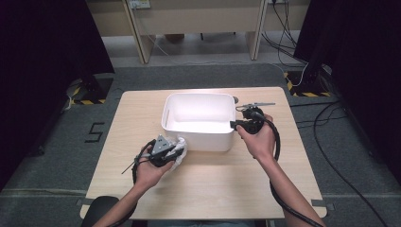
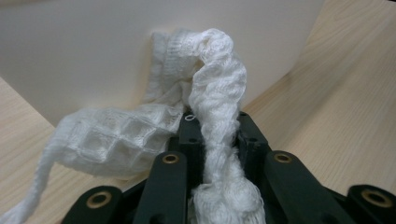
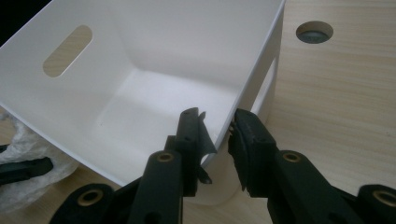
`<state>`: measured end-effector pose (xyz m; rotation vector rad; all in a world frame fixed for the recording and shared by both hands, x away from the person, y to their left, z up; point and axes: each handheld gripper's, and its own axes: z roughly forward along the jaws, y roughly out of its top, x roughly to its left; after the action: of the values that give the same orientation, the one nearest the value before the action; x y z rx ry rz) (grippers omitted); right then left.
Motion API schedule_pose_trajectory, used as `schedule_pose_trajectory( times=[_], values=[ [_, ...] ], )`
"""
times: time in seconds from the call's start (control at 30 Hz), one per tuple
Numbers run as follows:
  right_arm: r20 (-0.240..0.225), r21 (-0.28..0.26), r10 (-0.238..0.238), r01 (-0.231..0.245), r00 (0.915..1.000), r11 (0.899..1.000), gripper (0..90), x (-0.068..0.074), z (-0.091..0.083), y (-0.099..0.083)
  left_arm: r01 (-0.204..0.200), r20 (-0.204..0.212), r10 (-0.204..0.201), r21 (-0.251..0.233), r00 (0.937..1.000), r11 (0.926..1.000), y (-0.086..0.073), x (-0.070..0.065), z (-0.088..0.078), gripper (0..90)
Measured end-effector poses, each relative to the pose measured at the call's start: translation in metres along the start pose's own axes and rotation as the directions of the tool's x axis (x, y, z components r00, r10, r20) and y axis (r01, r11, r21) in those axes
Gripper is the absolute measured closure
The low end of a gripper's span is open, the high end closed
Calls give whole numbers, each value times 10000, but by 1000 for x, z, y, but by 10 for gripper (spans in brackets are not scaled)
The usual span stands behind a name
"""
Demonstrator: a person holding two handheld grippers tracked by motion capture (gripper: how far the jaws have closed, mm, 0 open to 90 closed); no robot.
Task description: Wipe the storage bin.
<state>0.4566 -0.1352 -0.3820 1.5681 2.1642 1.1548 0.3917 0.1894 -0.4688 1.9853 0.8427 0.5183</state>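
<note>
Bunched between the closed jaws of the left gripper, the white knitted cloth sits low at the near left corner of the white bin, just outside its front wall and about level with the tabletop. In the left gripper view the fabric rises in a twisted rope from the clamp, while a flatter waffle-textured flap droops off to one side toward the wooden table.

Across the bin, the right gripper has one jaw inside and one outside the near right corner of the rim; the jaws stand either side of the thin plastic wall, and I judge them to be pinching it to keep the bin steady, though the pads' contact is hard to confirm.

The work in hand looks like getting the cloth into the bin. To do that well, the left hand would need to lift high enough that the hanging flap clears the rim rather than dragging against the wall, carry over the middle of the open bin, and only then let go. The right side should keep its hold on the corner, since a snagged cloth could tip or slide such a light container.
</note>
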Motion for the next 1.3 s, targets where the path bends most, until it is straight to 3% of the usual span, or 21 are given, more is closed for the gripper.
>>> schedule_pose_trajectory(
  times=[0.8,1.3],
  values=[
    [-17,-23,-10,10,10000,10000,726,0,0,0,-219,-171,229,590,9996,9980,-17,0,16,761],
    [-23,-39,-13,13,10000,10000,726,0,0,-1,-320,-30,323,603,9995,9977,-12,-6,20,761]
  ],
)
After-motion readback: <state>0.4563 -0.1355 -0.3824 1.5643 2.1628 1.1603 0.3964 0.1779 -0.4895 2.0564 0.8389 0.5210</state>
